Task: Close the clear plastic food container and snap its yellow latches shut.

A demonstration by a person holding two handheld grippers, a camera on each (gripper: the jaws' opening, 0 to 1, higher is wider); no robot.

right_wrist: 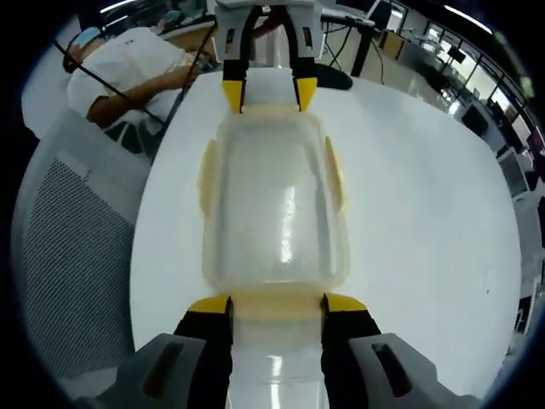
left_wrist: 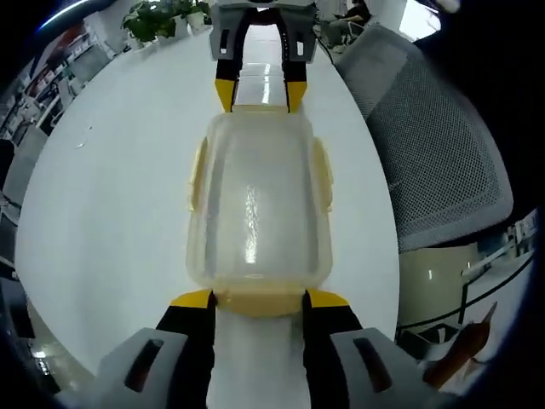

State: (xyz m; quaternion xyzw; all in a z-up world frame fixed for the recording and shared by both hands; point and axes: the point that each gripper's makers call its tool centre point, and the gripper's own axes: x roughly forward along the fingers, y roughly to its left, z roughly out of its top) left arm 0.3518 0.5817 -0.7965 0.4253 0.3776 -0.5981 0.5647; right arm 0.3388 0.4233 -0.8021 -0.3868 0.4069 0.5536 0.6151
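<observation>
— Lid sat on the clear rectangular plastic food container (left_wrist: 258, 204) in the left gripper view, on the round white table (left_wrist: 111, 213). The left gripper (left_wrist: 258, 300) stood spread, tips against the near yellow end latch (left_wrist: 258, 302), grasping nothing. The right gripper (left_wrist: 260, 94) met the far end.

— Advice?

— Press both ends together, squarely, so the box wouldn't slide. The pale side latches (left_wrist: 197, 175) looked unfastened. A grey mesh chair (left_wrist: 443, 162) and potted plants (left_wrist: 157, 21) stood clear.

— Right gripper view?

— Same container (right_wrist: 272, 204), the right gripper (right_wrist: 277, 304) likewise spread at its yellow latch (right_wrist: 277, 302), the left gripper (right_wrist: 269, 94) opposite. A seated person (right_wrist: 128, 77) beyond the table seemed no obstacle.
</observation>
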